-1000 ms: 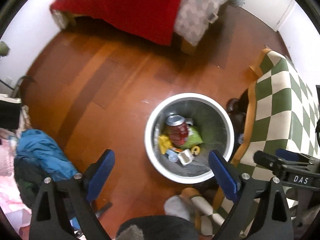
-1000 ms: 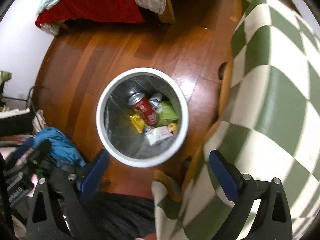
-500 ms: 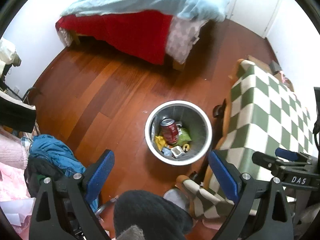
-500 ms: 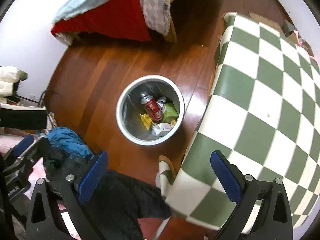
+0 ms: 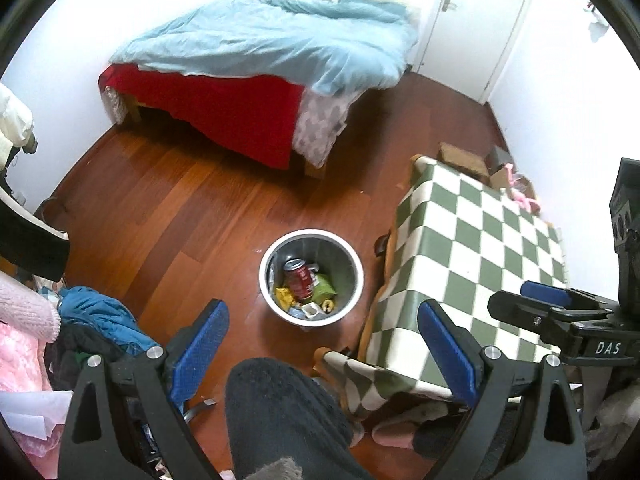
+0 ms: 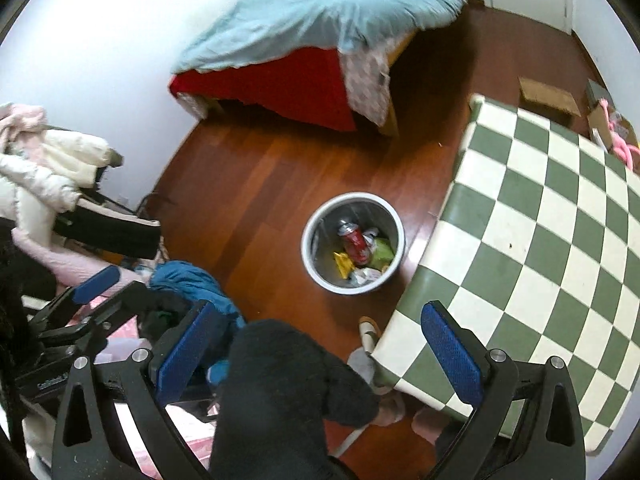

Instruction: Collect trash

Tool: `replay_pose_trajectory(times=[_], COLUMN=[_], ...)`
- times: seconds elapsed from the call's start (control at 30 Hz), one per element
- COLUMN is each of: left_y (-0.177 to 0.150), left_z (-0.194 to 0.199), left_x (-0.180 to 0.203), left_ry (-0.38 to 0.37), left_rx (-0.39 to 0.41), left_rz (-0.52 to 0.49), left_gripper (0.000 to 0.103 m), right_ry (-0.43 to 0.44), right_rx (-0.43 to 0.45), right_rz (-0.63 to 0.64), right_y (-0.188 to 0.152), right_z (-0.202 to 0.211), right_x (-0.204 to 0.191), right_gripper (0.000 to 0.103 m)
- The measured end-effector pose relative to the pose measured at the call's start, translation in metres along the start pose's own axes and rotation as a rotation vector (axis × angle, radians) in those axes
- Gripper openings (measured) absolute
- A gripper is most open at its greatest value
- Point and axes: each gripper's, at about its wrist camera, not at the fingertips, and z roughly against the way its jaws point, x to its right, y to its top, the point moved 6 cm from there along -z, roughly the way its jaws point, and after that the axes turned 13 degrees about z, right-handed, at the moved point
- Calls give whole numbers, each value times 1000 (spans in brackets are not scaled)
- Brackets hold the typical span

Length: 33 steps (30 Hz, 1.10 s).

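Observation:
A round metal trash bin point(image 5: 267, 264) stands on the wooden floor beside the table; it also shows in the right wrist view point(image 6: 310, 240). Inside lie a red soda can point(image 5: 300, 280), a green wrapper point(image 5: 325, 286), a yellow wrapper point(image 5: 283, 295) and white scraps. In the right wrist view the can point(image 6: 355, 242) lies among the same wrappers. My left gripper point(image 5: 324, 344) is open and empty, high above the bin. My right gripper point(image 6: 316, 350) is open and empty, also high above it.
A table with a green-and-white checked cloth point(image 5: 480, 248) stands right of the bin. A bed with a blue duvet point(image 5: 272, 40) and red sheet is at the back. A chair piled with clothes point(image 6: 48, 184) and a blue garment point(image 5: 100, 316) are left. A dark-clad leg point(image 5: 280, 412) is below.
Both grippers have risen well away from the bin, which now looks much smaller. More of the bed, door and table has come into view. Both grippers stay open.

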Motion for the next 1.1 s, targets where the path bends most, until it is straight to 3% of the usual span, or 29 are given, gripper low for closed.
replay_pose_trajectory(times=[0.27,0.57,1.1], left_y=[1,-2,2], left_z=[48,79,80], left_x=[9,14,-4], left_ry=[-86,-142,-108], left_rx=[30,42,11], left_rz=[26,31,100], left_gripper=[96,96,96], right_ry=[60,99,93], right_rx=[50,63,23], right_rz=[27,44,55], right_y=[-1,0,8], right_z=[53,80,77], right_x=[-26,-42,-50], right_gripper=[103,103,103])
